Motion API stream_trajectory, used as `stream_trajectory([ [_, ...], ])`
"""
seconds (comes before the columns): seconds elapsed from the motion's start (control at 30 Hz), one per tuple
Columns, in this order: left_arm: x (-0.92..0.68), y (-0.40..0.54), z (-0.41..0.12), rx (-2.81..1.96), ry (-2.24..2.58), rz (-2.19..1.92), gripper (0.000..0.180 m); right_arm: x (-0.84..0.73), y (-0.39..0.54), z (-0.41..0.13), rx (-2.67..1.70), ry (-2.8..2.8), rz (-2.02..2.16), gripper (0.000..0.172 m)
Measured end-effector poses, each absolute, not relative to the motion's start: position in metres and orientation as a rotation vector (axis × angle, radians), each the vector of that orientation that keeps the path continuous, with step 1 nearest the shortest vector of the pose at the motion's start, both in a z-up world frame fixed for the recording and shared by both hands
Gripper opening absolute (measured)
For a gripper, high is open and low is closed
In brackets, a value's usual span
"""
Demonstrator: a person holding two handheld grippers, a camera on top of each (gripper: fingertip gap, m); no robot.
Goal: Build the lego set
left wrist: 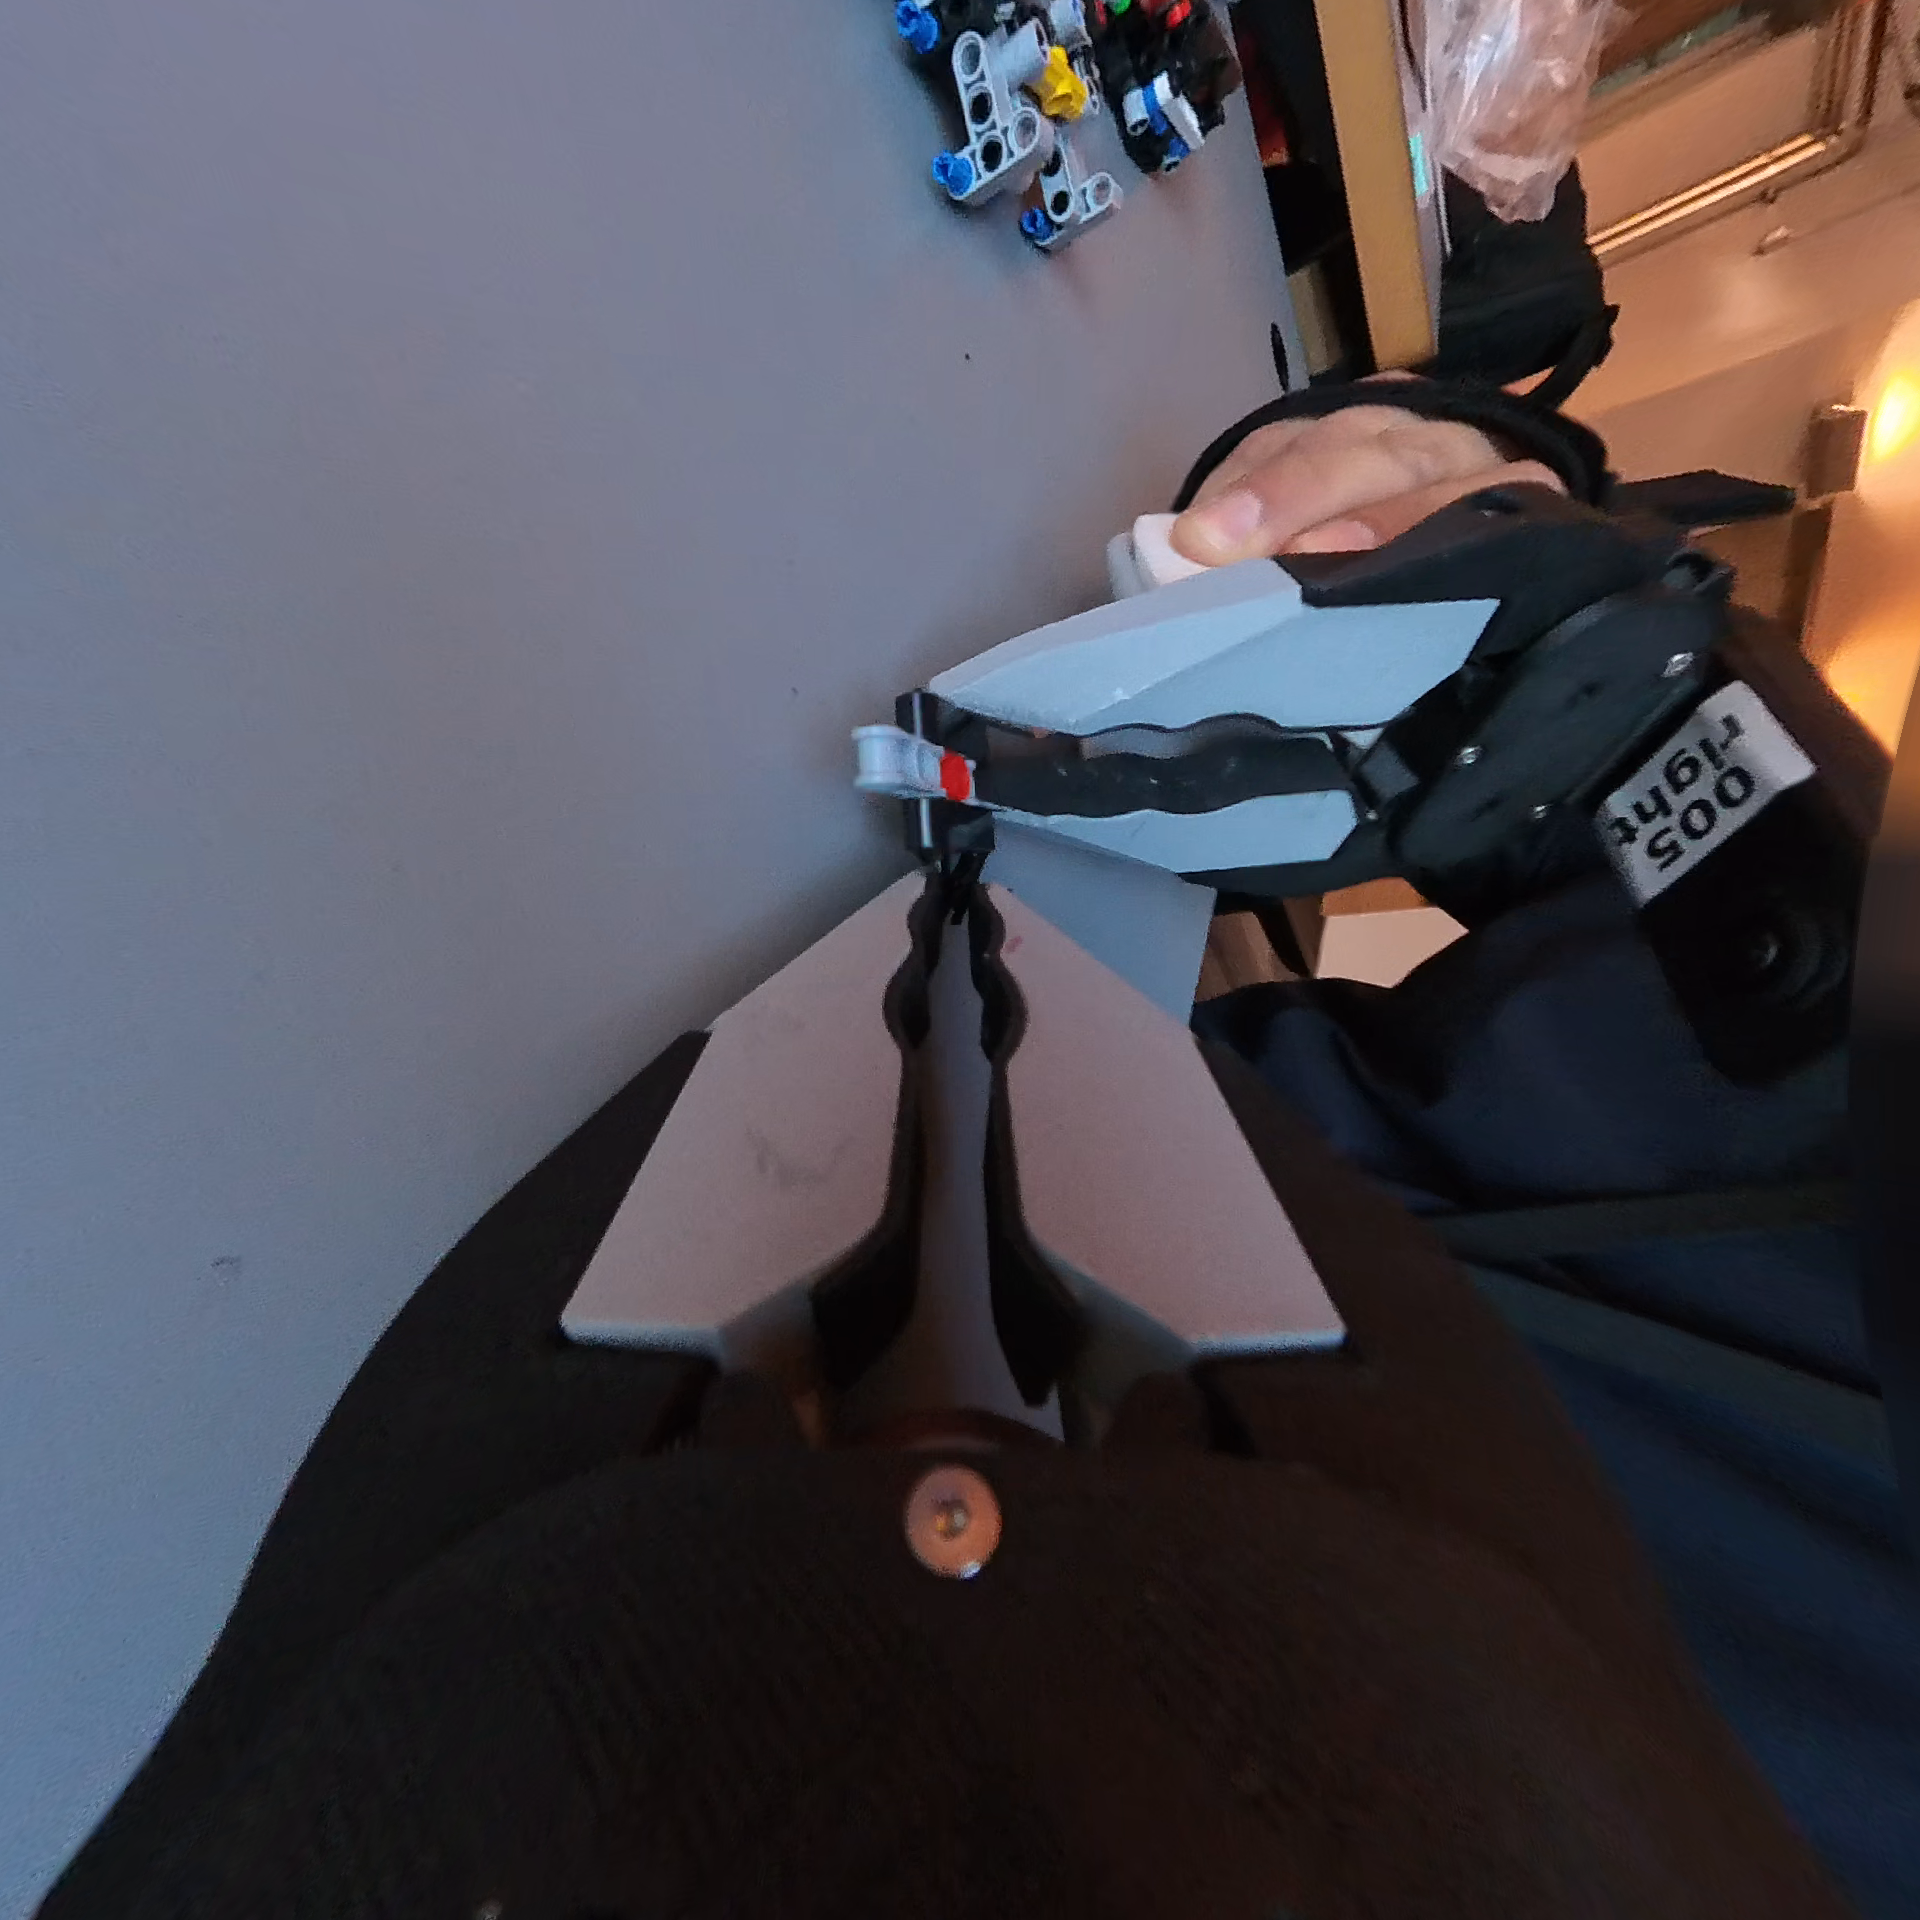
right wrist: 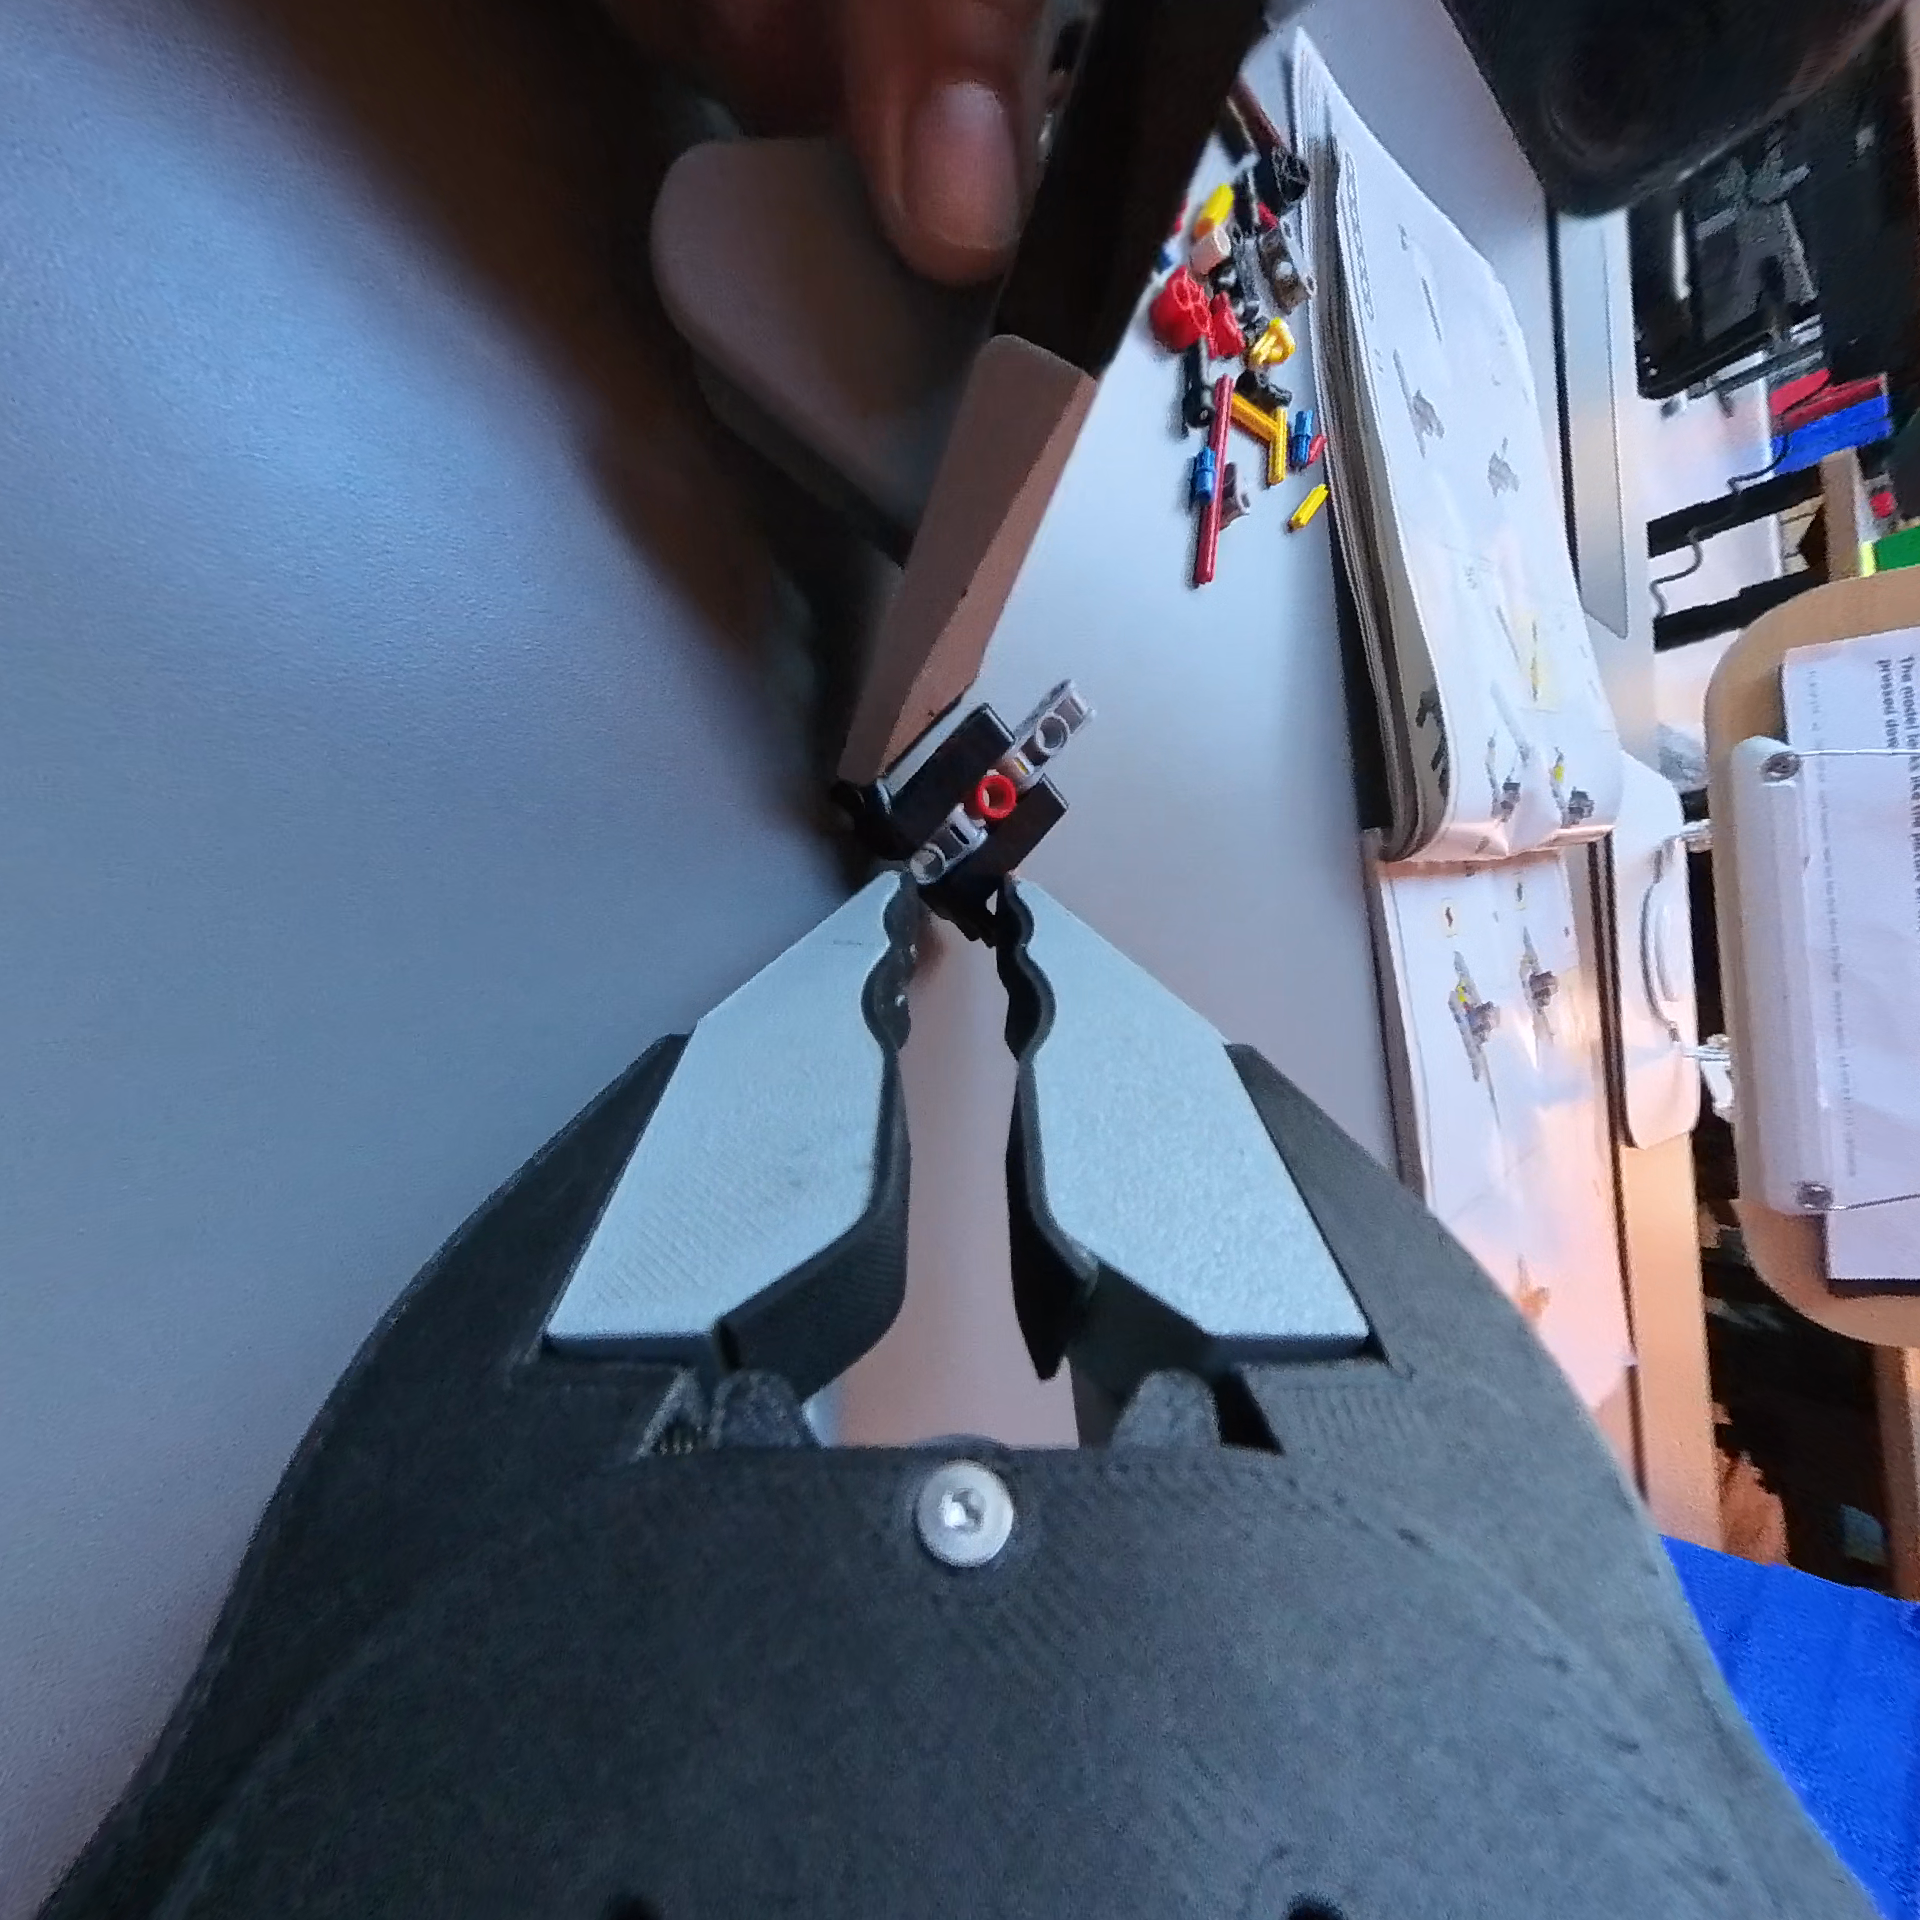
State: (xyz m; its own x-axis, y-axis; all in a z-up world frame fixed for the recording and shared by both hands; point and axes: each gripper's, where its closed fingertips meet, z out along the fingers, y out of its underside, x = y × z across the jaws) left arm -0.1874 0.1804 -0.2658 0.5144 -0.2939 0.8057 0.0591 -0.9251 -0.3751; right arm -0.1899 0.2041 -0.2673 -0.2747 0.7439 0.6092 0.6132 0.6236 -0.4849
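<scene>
A small assembly of black, grey and red building-toy parts (left wrist: 914,769) hangs in the air above the grey table (left wrist: 416,520), between both grippers. My right gripper (right wrist: 956,899) is shut on a black part at the assembly's near end (right wrist: 977,800). In the left wrist view it comes in from the right (left wrist: 961,769), and both its pads press on the assembly. My left gripper (left wrist: 953,899) is shut on a thin black pin that sticks out of the assembly's side. In the right wrist view its tips (right wrist: 868,779) meet the assembly from above left.
A heap of loose building-toy parts (left wrist: 1060,104) lies at the table's far end; more parts (right wrist: 1236,364) lie beside open instruction booklets (right wrist: 1455,520). A hand (left wrist: 1330,488) holds the right gripper. A blue cloth (right wrist: 1818,1714) is at the lower right. My two grippers' fingertips are within a few centimetres of each other.
</scene>
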Motion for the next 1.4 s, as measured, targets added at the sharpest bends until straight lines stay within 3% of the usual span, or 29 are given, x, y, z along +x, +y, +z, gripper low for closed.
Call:
stream_trajectory([
  [0.33,-0.194,0.185,-0.262,-2.33,0.227,-1.154,0.002,-0.192,0.207,-0.266,-1.331,-1.947,0.624,0.012],
  [0.87,-0.199,0.176,-0.264,-2.337,0.228,-1.077,0.003,-0.195,0.192,-0.252,-1.15,-1.959,0.651,0.016],
  [1.4,-0.182,0.157,-0.243,-2.065,1.002,-0.636,0.002,-0.185,0.157,-0.239,-1.057,-2.038,0.989,0.005],
])
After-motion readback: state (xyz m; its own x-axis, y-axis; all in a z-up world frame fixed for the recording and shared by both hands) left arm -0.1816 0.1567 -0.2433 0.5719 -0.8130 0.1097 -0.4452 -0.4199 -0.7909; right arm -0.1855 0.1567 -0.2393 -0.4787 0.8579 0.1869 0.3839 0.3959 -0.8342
